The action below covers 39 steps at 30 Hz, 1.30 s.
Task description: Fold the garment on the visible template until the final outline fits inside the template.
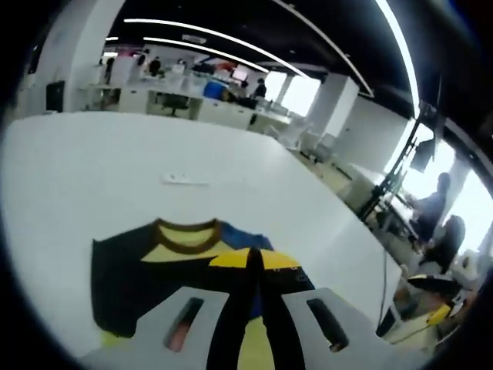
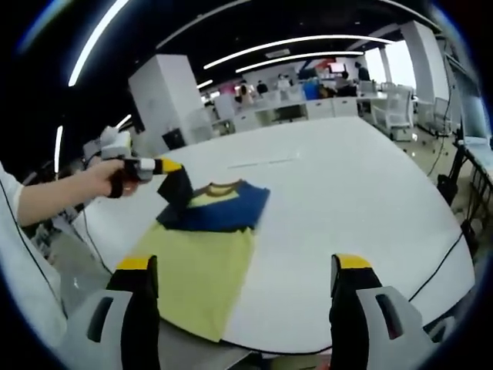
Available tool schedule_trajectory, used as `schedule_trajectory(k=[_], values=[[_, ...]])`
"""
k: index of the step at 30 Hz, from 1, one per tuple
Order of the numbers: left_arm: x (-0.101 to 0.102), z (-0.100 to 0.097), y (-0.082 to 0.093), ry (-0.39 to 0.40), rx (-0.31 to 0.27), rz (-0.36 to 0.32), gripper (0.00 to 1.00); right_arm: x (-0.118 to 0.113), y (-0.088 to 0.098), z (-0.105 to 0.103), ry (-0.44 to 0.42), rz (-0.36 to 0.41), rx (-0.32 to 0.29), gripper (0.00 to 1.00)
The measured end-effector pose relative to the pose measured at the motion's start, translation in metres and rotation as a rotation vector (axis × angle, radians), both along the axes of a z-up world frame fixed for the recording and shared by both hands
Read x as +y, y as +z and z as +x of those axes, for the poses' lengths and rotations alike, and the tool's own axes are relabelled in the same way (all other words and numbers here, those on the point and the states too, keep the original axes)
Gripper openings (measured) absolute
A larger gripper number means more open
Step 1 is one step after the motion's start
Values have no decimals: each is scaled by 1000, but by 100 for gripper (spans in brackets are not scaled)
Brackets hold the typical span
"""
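A T-shirt (image 2: 223,208), black and blue with a brown collar and a pale yellow neck panel, lies partly folded on the far end of a yellow template sheet (image 2: 196,270) on the white table (image 2: 347,193). Seen in the right gripper view, a hand holds my left gripper (image 2: 171,171) at the shirt's left side, where it pinches a lifted black fold. In the left gripper view that gripper (image 1: 254,258) has its jaws pressed together over the T-shirt (image 1: 154,270). My right gripper (image 2: 245,262) hangs open above the template's near end, holding nothing.
A thin white strip (image 1: 185,179) lies on the table beyond the shirt. A cable (image 2: 454,254) runs along the table's right edge. Office desks and chairs (image 2: 308,108) stand behind. People (image 1: 439,208) and a stand (image 1: 393,193) are off the table's side.
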<state>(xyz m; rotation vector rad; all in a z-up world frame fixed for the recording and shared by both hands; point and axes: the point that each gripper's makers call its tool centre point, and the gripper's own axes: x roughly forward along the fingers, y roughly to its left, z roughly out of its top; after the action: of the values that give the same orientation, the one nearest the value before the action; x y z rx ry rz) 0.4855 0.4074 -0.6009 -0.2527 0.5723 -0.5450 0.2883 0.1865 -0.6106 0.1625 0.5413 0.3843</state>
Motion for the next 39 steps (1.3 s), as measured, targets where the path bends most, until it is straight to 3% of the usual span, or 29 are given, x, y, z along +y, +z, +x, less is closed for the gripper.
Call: schedule_trajectory(k=[10,22,39], values=[[-10,6,-6,6,26,-26,0,-6,-3,0,-8,1,5,92],[-20,9,-25,38,77,-41,0,-14,-5,7,-8,7,13,92],[-39,18,-37,100,92,-57,0,-23,-13,10,3,11,36,92]])
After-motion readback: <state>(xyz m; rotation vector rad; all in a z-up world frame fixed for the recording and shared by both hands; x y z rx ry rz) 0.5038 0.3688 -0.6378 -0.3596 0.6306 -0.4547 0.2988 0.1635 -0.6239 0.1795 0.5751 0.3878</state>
